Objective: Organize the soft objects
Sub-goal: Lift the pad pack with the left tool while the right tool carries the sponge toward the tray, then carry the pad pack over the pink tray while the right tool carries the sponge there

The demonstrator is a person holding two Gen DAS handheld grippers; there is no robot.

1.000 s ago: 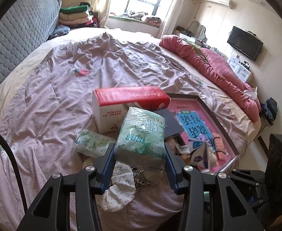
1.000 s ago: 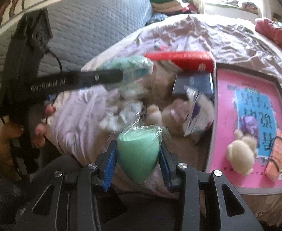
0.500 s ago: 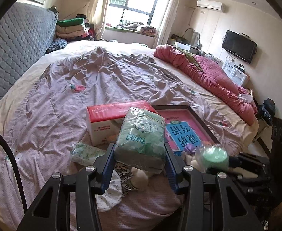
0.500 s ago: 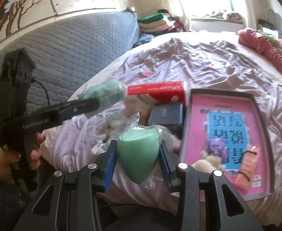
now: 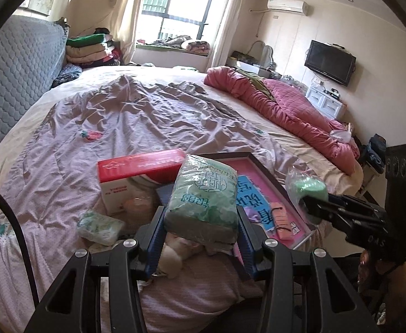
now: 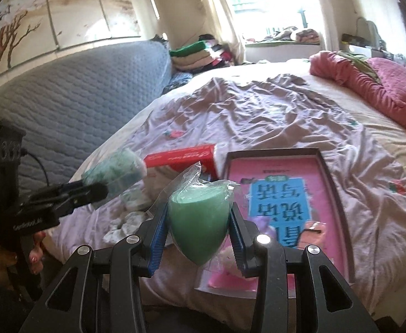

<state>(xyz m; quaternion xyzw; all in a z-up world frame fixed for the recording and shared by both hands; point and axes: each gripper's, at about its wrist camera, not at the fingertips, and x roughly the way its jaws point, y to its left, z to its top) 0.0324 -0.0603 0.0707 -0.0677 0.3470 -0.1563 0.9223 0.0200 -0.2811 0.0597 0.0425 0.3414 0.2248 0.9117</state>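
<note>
My left gripper (image 5: 200,216) is shut on a green tissue pack (image 5: 203,197) and holds it above the bed's near edge. My right gripper (image 6: 198,219) is shut on a green sponge in a clear bag (image 6: 198,222), held above the bed beside the pink tray (image 6: 339,199). The sponge also shows in the left wrist view (image 5: 308,191), the tissue pack in the right wrist view (image 6: 114,169). On the bed lie a red tissue box (image 5: 139,172), a small tissue pack (image 5: 100,226) and a plush toy (image 5: 169,258).
The pink tray (image 5: 291,202) holds a blue sheet, an orange item and a purple thing. A pink quilt (image 5: 280,108) lies along the bed's right side. A grey padded headboard (image 6: 72,105) is at left. Folded blankets (image 5: 89,50) are stacked at the back.
Both grippers have lifted up and back from the bed with their objects still held. The items on the bed look smaller and farther below.
</note>
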